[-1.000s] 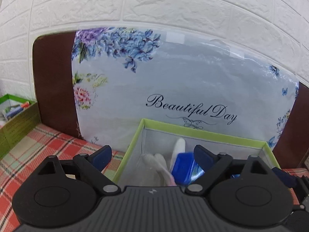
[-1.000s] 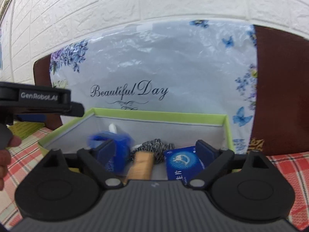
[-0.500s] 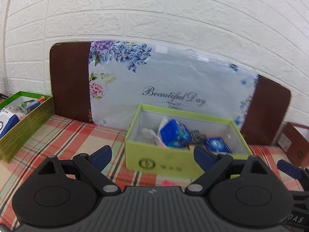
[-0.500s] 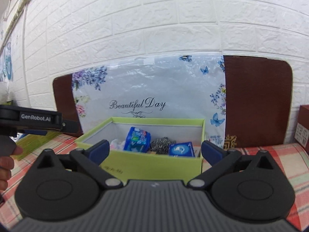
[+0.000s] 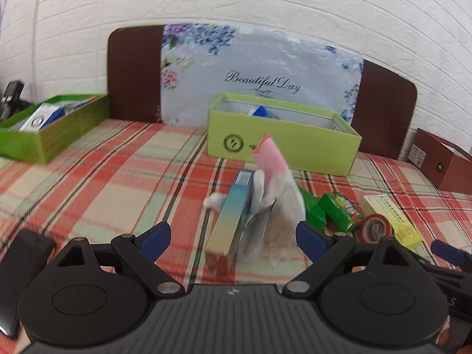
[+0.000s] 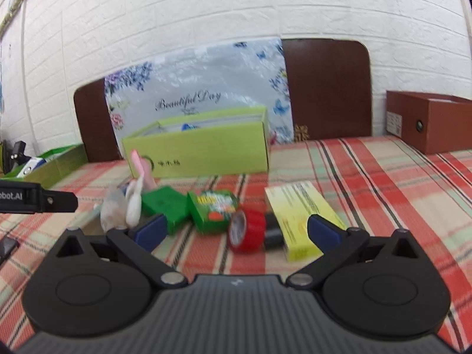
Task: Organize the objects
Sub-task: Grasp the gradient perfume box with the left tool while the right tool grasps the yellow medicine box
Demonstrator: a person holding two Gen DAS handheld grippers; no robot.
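Loose objects lie on the plaid tablecloth [image 5: 118,183]. In the left wrist view a blue-and-gold box [image 5: 233,218] stands on edge beside a pink-topped clear packet [image 5: 274,183], with green boxes [image 5: 339,209], a red tape roll [image 5: 376,227] and a yellow box [image 5: 389,215] to the right. My left gripper [image 5: 233,236] is open and empty in front of the blue box. My right gripper [image 6: 236,230] is open and empty over the red tape roll [image 6: 246,230], green boxes [image 6: 212,209] and yellow box [image 6: 301,215]. A lime-green bin [image 5: 283,144] stands behind them.
A darker green bin [image 5: 50,124] with items is at the far left. A brown box [image 6: 430,121] stands at the right by the wall. A floral "Beautiful Day" board [image 5: 259,73] leans on the brick wall. A black phone [image 5: 20,265] lies at the near left.
Both grippers have pulled back from over the lime-green bin toward the near side of the table. The loose objects in front of the bin have come into view.
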